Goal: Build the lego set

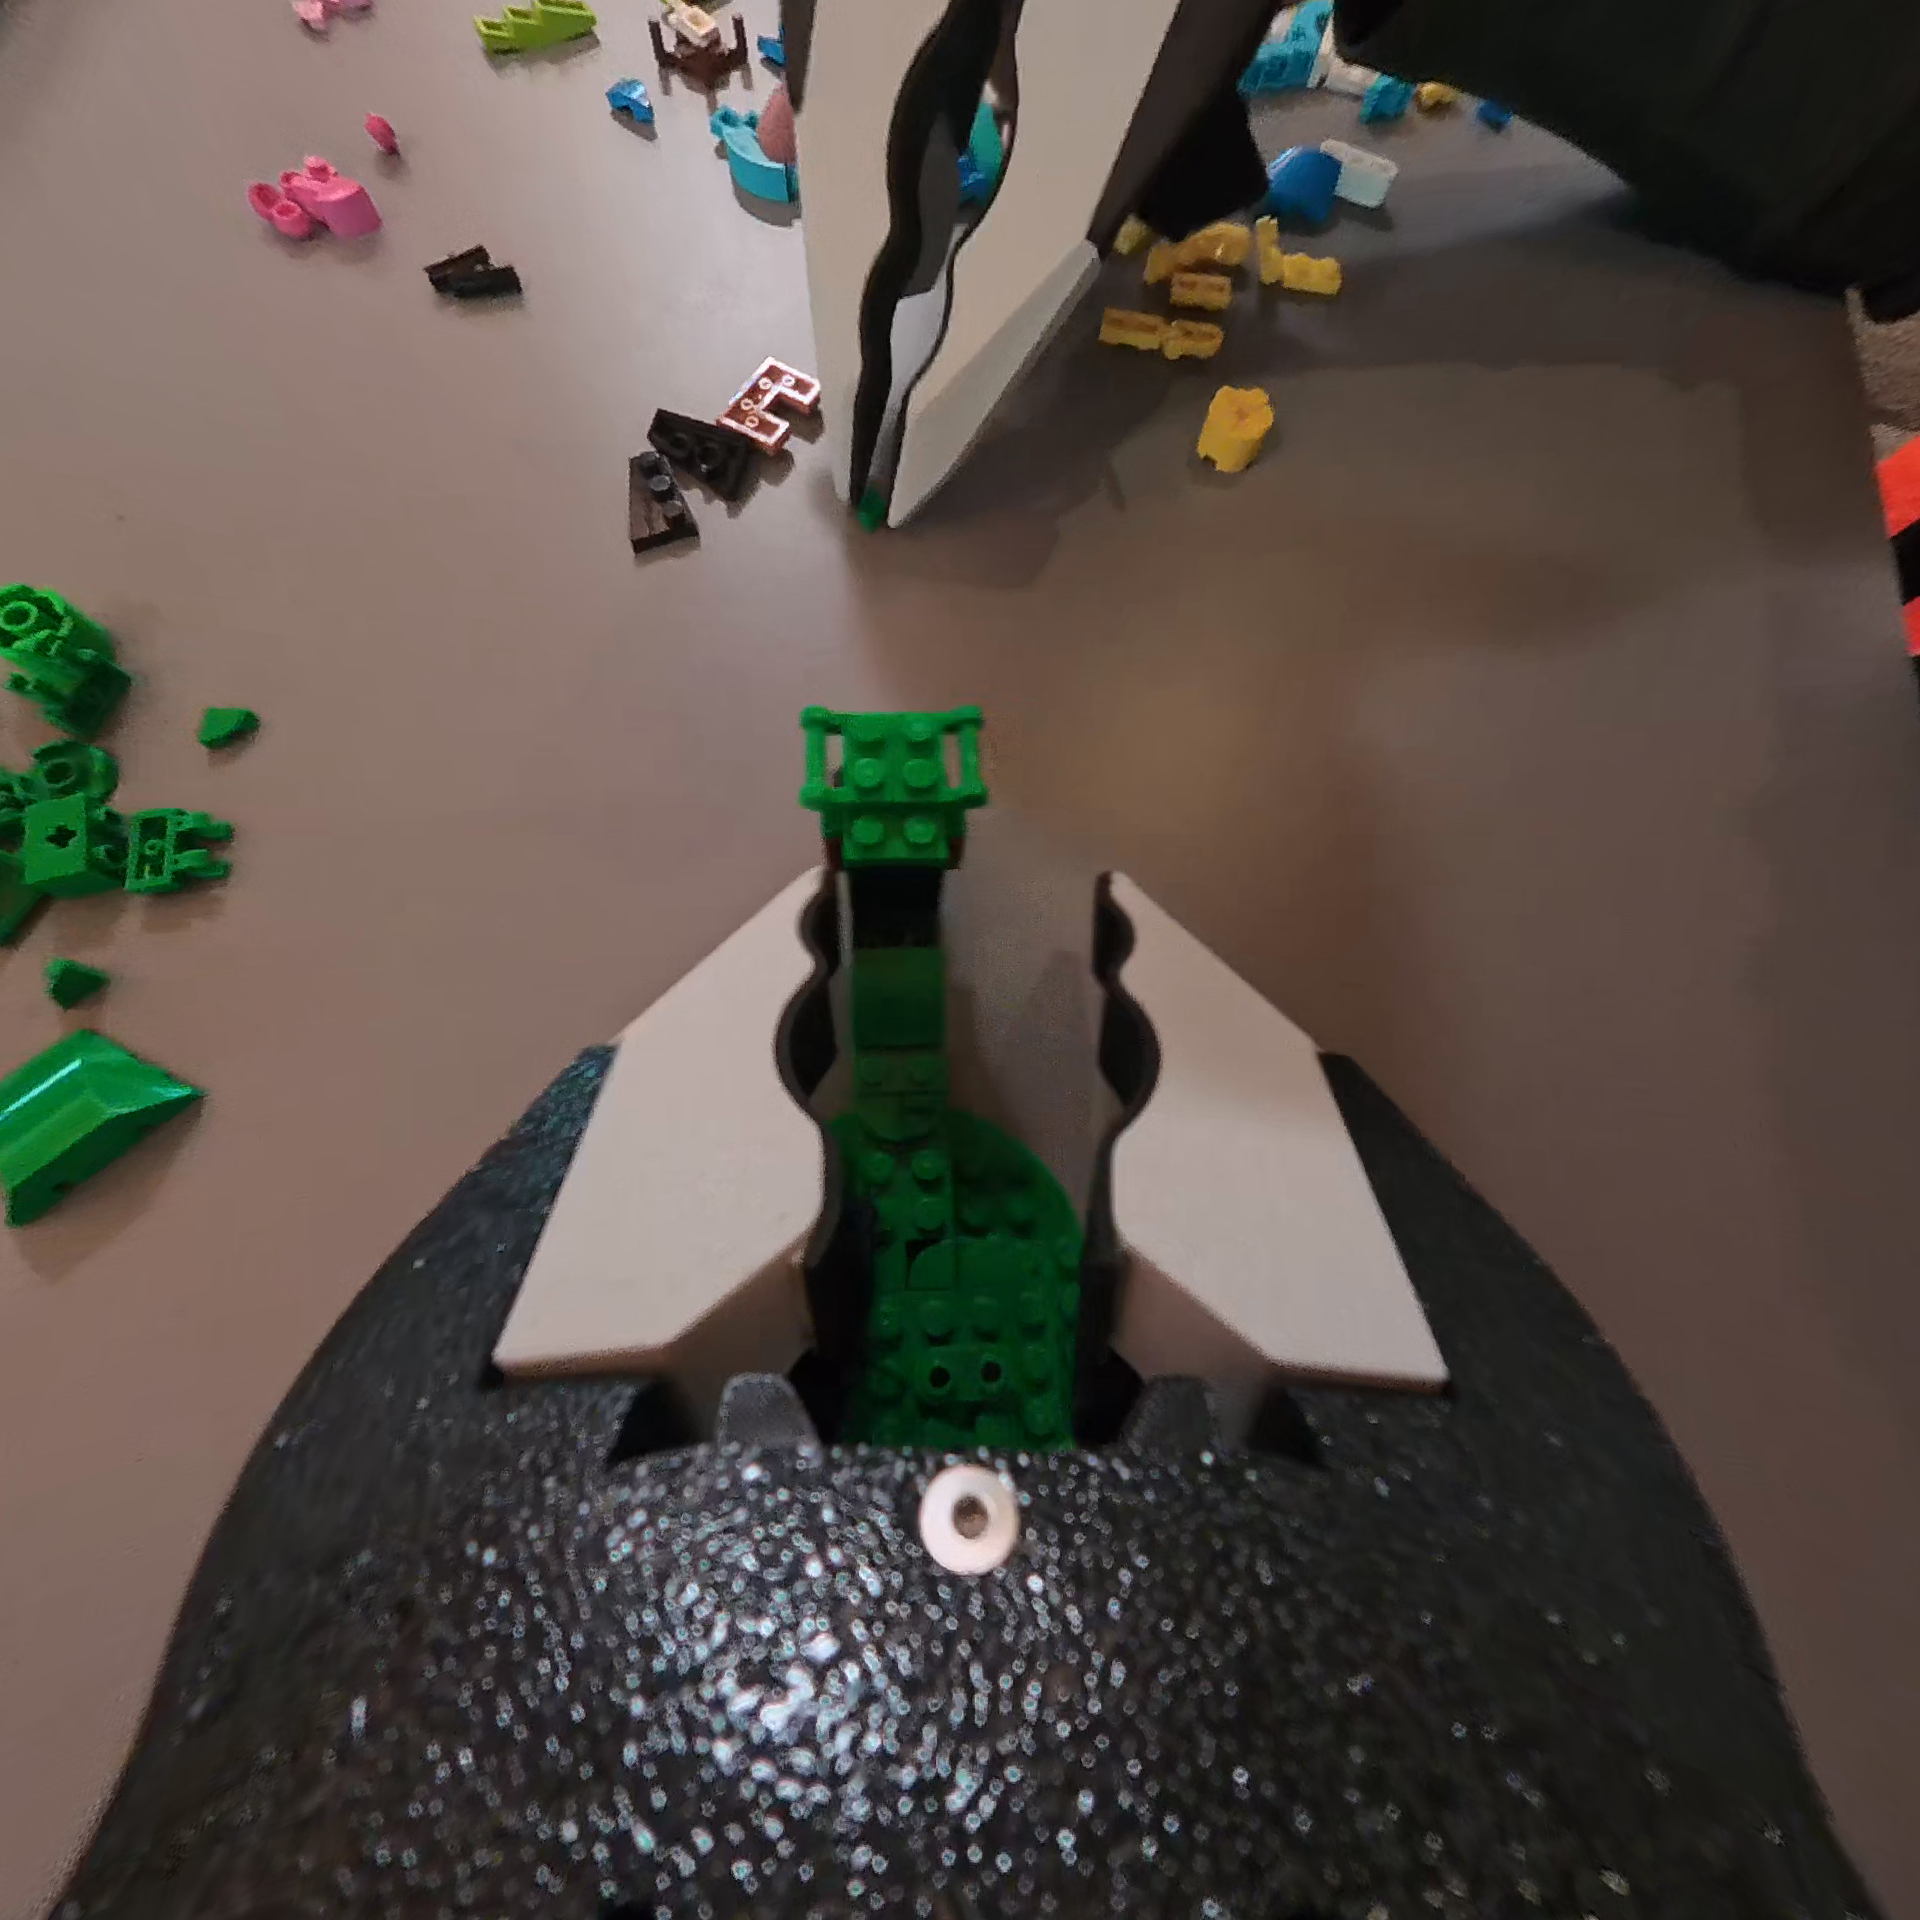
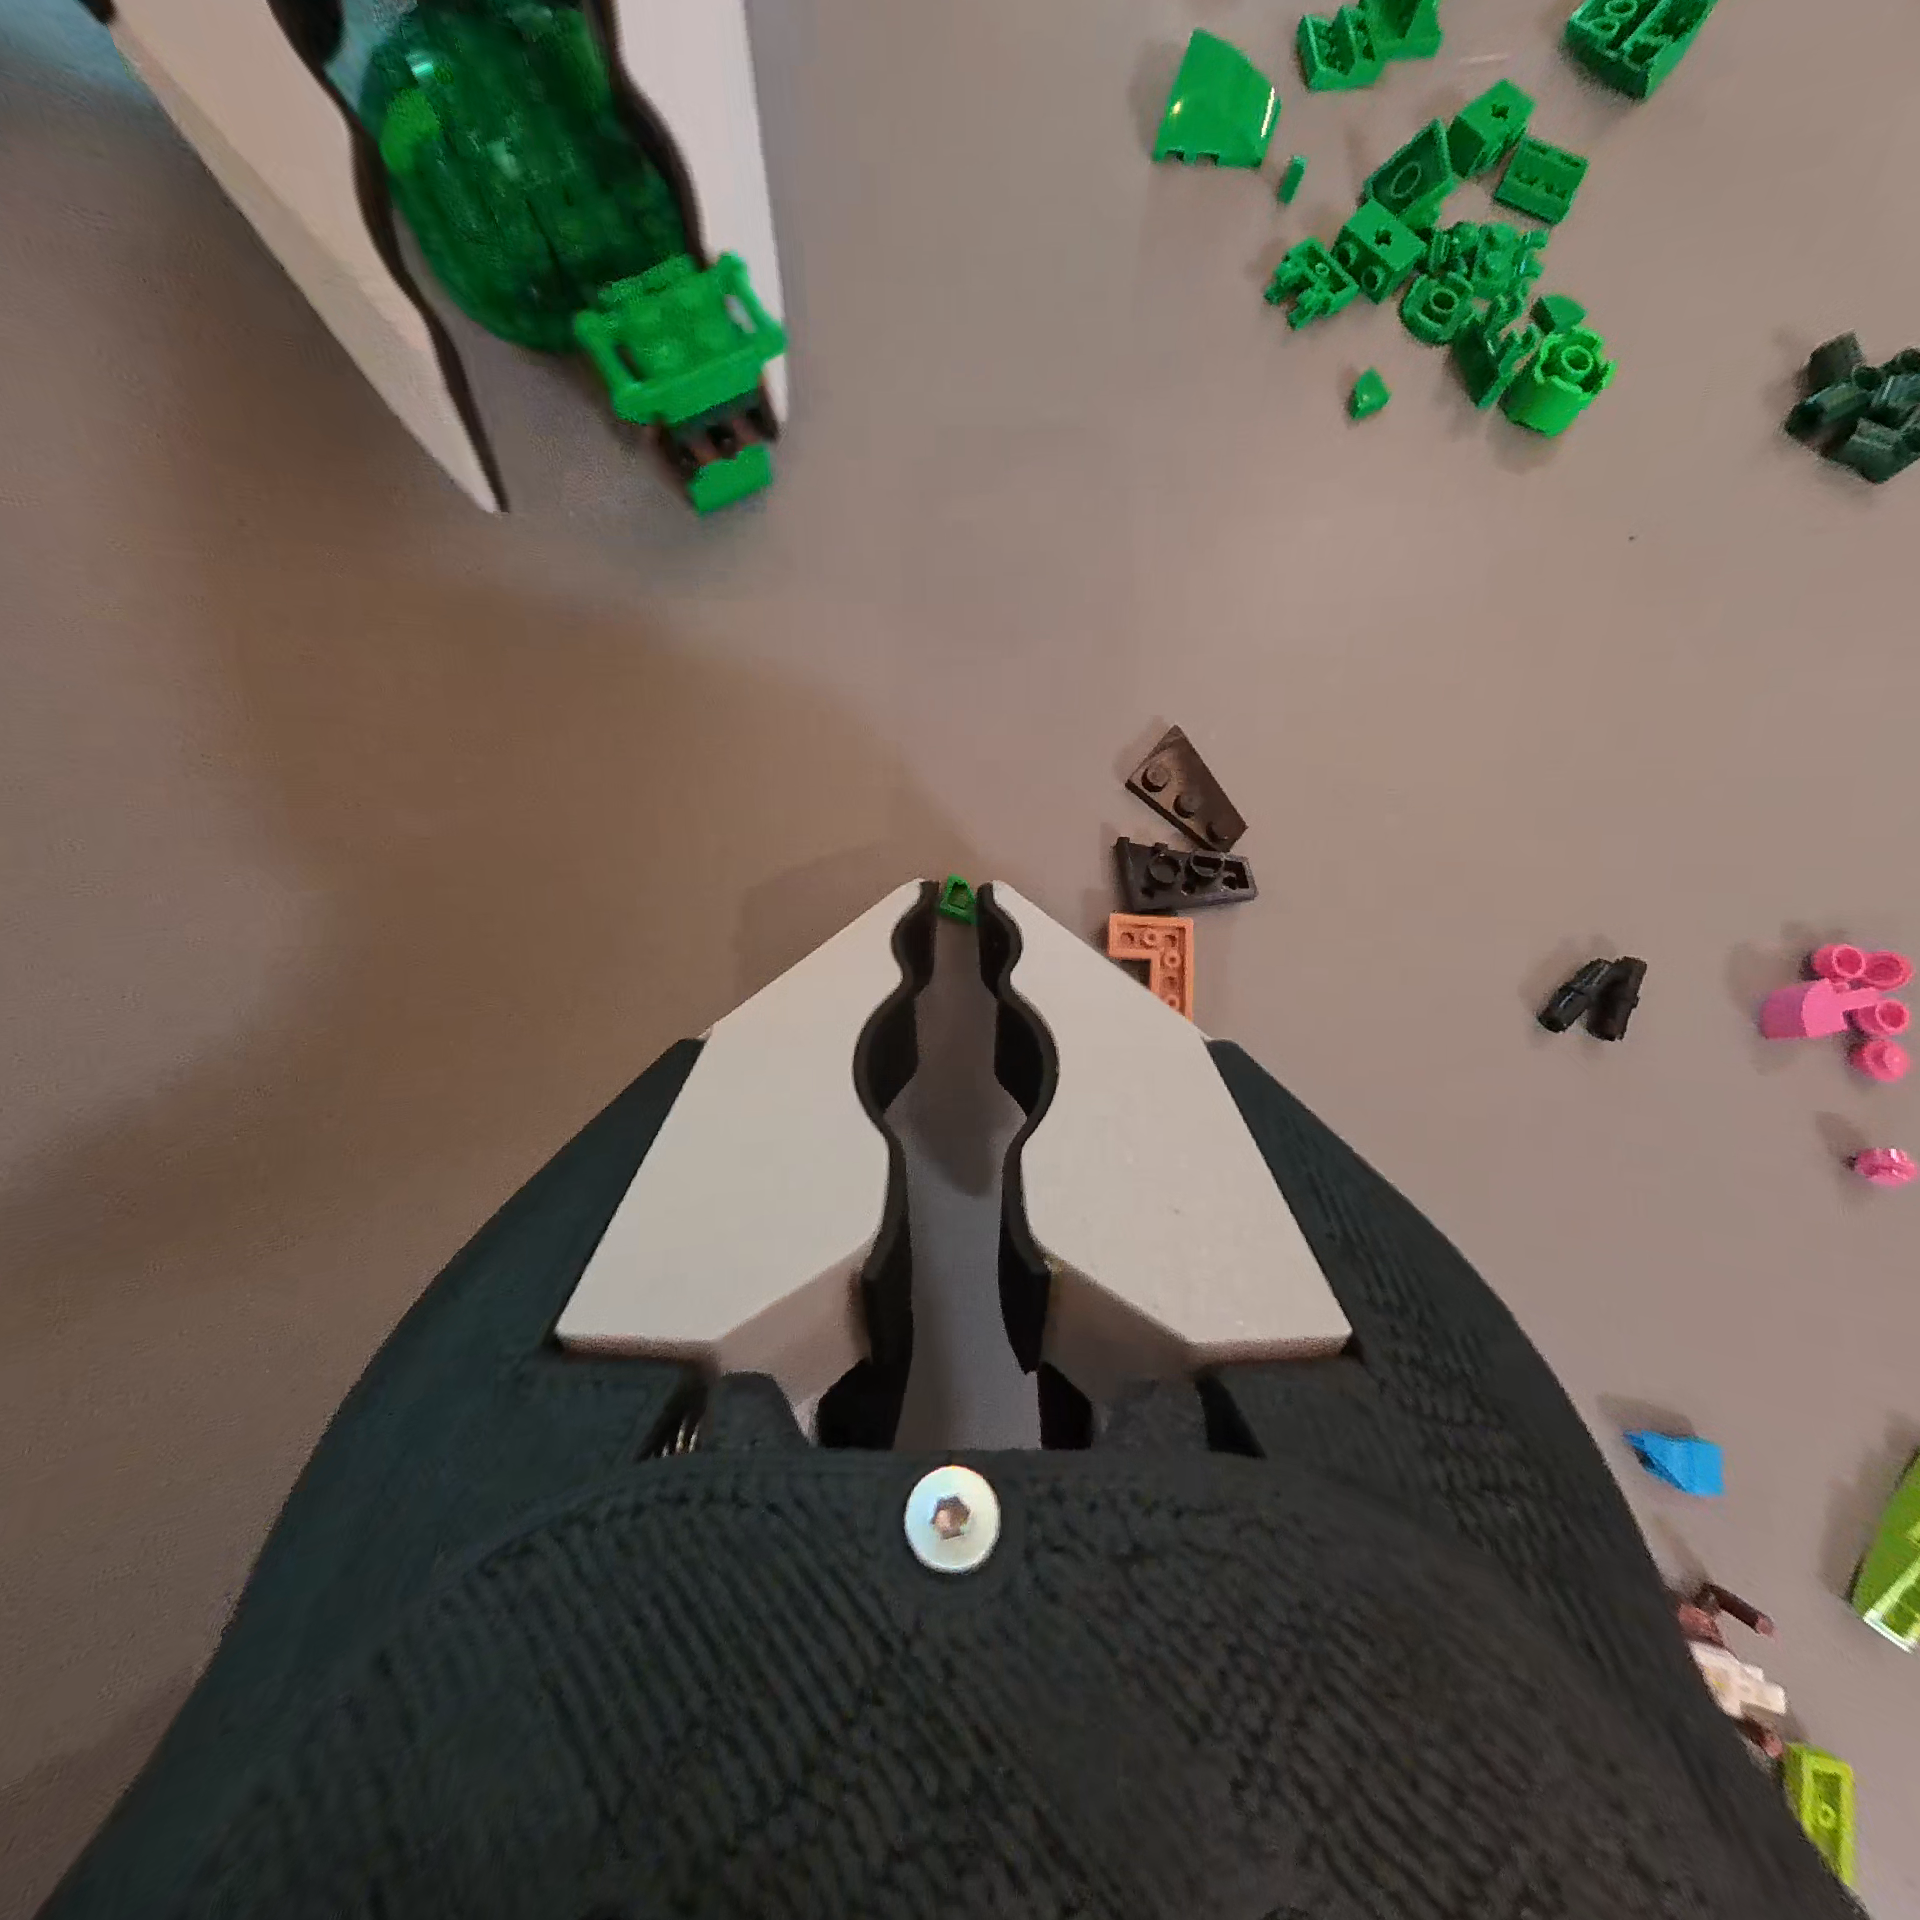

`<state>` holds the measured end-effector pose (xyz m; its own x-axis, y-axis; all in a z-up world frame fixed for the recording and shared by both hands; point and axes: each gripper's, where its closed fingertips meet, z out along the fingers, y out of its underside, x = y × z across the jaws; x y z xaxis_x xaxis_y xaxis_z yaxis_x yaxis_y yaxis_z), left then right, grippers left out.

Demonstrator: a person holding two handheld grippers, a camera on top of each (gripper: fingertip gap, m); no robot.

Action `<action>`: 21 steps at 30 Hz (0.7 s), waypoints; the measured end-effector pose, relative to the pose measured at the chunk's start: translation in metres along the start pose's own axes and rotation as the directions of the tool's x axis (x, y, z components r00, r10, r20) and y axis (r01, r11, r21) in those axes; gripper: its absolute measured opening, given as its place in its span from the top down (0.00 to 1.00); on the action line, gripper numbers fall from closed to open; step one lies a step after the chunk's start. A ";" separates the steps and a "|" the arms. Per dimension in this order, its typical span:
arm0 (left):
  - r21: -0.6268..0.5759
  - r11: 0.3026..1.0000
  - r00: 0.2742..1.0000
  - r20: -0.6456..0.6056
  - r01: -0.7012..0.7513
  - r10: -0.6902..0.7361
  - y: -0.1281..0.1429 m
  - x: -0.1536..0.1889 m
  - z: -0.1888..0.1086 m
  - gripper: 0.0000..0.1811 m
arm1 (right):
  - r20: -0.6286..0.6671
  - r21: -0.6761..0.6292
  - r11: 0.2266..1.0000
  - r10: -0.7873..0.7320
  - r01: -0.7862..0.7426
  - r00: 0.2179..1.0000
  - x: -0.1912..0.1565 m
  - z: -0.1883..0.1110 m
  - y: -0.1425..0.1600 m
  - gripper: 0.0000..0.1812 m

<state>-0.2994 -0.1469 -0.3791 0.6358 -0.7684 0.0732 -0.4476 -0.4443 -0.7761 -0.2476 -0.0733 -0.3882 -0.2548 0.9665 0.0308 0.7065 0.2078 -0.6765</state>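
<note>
A green lego build (image 1: 894,774) with a wide round body and a narrow neck lies between my left gripper's (image 1: 961,883) fingers. The jaws stand wide. The neck rests against the left finger (image 1: 727,1039), with a clear gap to the right finger. The right wrist view shows the same build (image 2: 675,343) inside that gripper, its end sticking out past the tips. My right gripper (image 2: 956,896) is shut on a tiny green piece (image 2: 956,902) at its very fingertips, low over the table. The left wrist view shows this piece (image 1: 871,511) pinched at the right gripper's tip.
On the brown table (image 1: 1455,727) lie loose green bricks (image 2: 1455,260), black wedge plates (image 2: 1184,805) and an orange corner plate (image 2: 1153,951) right beside the right fingertips. There are also pink pieces (image 2: 1849,1008), yellow pieces (image 1: 1205,281), blue pieces (image 1: 1309,177) and dark green pieces (image 2: 1860,416). Left tips to right tips: about 10 cm.
</note>
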 end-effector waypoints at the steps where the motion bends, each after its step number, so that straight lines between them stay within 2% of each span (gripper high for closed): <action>1: 0.008 1.000 1.000 -0.009 0.008 -0.008 -0.001 0.001 -0.003 0.69 | -0.006 0.007 1.000 -0.012 0.012 1.000 -0.001 0.000 -0.002 0.97; 3: 0.055 0.998 1.000 0.001 0.006 -0.006 -0.008 -0.002 -0.013 0.61 | -0.038 0.040 0.997 -0.061 0.062 0.997 -0.003 -0.002 -0.008 0.97; 6: 0.175 0.984 0.999 0.027 0.014 -0.019 -0.022 -0.008 -0.039 0.59 | -0.129 0.130 0.972 -0.177 0.194 0.976 -0.008 -0.013 -0.029 0.97; 8: 0.262 0.965 0.999 0.037 0.028 -0.039 -0.032 -0.009 -0.058 0.59 | -0.219 0.224 0.916 -0.284 0.332 0.933 -0.017 -0.022 -0.049 0.97; 10: 0.377 0.924 0.996 0.036 0.064 -0.084 -0.046 -0.007 -0.076 0.61 | -0.338 0.298 0.803 -0.416 0.515 0.844 -0.034 -0.030 -0.070 0.97; 12: 0.487 0.865 0.989 0.011 0.121 -0.144 -0.061 0.000 -0.087 0.63 | -0.493 0.313 0.671 -0.491 0.673 0.719 -0.049 -0.040 -0.088 0.97; 15: 0.572 0.813 0.990 0.001 0.115 -0.141 -0.077 0.024 -0.086 0.60 | -0.685 0.221 0.473 -0.547 0.853 0.481 -0.070 -0.052 -0.104 0.97; 19: 0.529 0.848 0.995 0.070 0.028 -0.077 -0.072 0.051 -0.057 0.75 | -0.732 0.184 0.371 -0.566 0.910 0.379 -0.088 -0.056 -0.108 0.97; 21: 0.556 0.831 0.996 0.070 0.006 -0.054 -0.074 0.060 -0.050 0.85 | -0.730 0.139 0.339 -0.599 0.930 0.328 -0.093 -0.049 -0.105 0.98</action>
<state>-0.2593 -0.1832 -0.2863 0.7018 -0.7088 0.0711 -0.0182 -0.1176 -0.9929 -0.2655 -0.1770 -0.2838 -0.0247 0.3021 0.9530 -0.0892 0.9488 -0.3031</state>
